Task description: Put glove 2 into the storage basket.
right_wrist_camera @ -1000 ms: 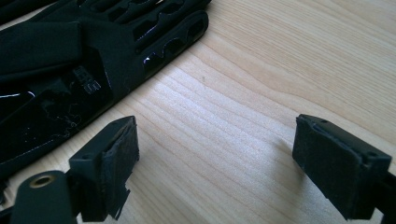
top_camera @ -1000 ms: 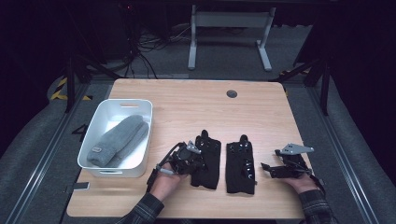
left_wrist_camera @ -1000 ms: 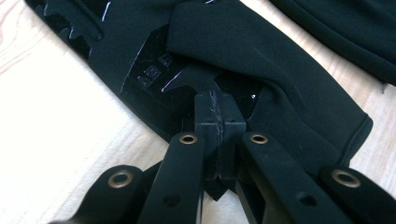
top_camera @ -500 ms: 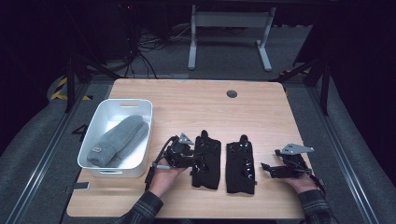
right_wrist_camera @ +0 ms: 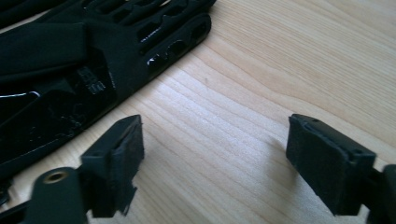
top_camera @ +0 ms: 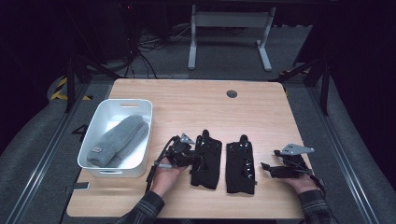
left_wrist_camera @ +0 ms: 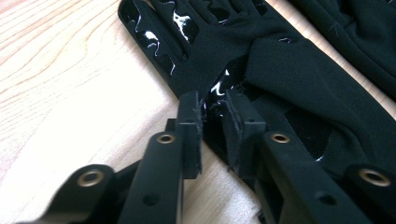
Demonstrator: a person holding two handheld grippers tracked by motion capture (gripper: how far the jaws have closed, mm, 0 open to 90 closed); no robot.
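Observation:
Two black gloves lie side by side near the table's front edge, a left one (top_camera: 208, 161) and a right one (top_camera: 240, 161). My left gripper (top_camera: 189, 156) lies low at the left glove's left edge. In the left gripper view its jaws (left_wrist_camera: 214, 100) stand only a narrow gap apart, with the glossy edge of the glove (left_wrist_camera: 280, 70) between the tips; they have just been closing. My right gripper (top_camera: 267, 168) rests to the right of the other glove. Its jaws (right_wrist_camera: 215, 135) are wide apart over bare wood with nothing between them and have just closed a little; the glove (right_wrist_camera: 70, 56) lies off to their left.
A white bin (top_camera: 100, 135) at the table's left holds a grey knit item (top_camera: 119, 140). A round cable hole (top_camera: 231, 94) sits near the far edge. Bare wood stretches behind the gloves. A person's forearms come in from the bottom.
The left gripper has shifted slightly at the left glove's edge. The right gripper and both gloves stay where they were.

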